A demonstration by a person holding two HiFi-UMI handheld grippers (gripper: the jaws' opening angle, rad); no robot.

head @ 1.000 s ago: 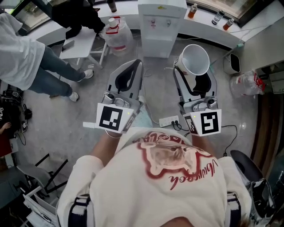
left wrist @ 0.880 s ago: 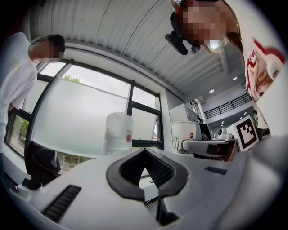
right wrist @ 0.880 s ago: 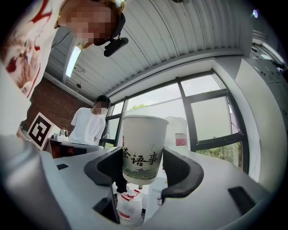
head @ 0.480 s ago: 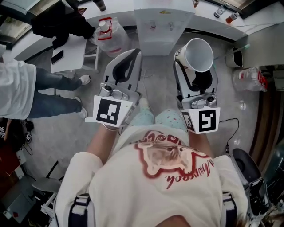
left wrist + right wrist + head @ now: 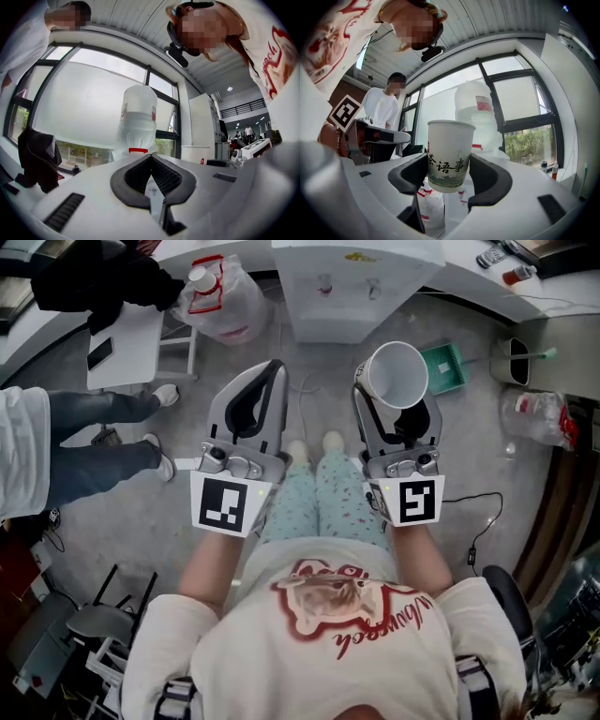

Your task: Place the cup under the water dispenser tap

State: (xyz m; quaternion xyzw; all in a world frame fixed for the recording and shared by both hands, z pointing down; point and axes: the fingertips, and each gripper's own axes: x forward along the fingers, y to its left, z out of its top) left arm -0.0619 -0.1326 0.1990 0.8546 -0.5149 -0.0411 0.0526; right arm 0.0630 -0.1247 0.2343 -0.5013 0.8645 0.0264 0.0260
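A white paper cup [image 5: 396, 369] with dark print and a green picture stands upright between the jaws of my right gripper [image 5: 397, 390], which is shut on its lower half. In the right gripper view the cup [image 5: 447, 154] fills the middle, with the gripper [image 5: 447, 172] pinching it from both sides. The white water dispenser [image 5: 361, 282] stands ahead at the top of the head view, its two taps [image 5: 349, 283] well beyond the cup. Its big bottle [image 5: 476, 110] rises behind the cup. My left gripper [image 5: 274, 368] is shut on nothing, its jaws [image 5: 151, 157] touching.
A plastic bag of bottles [image 5: 220, 304] leans left of the dispenser beside a white stool [image 5: 122, 341]. A bystander's legs [image 5: 94, 432] stand at the left. A green tray [image 5: 444, 366], a bin [image 5: 514, 357] and another bag [image 5: 534, 416] lie on the floor to the right.
The cup has stayed in my right gripper. Both grippers now sit lower in the head view and closer together, the dispenser has slid toward the top edge, and my legs show between the grippers.
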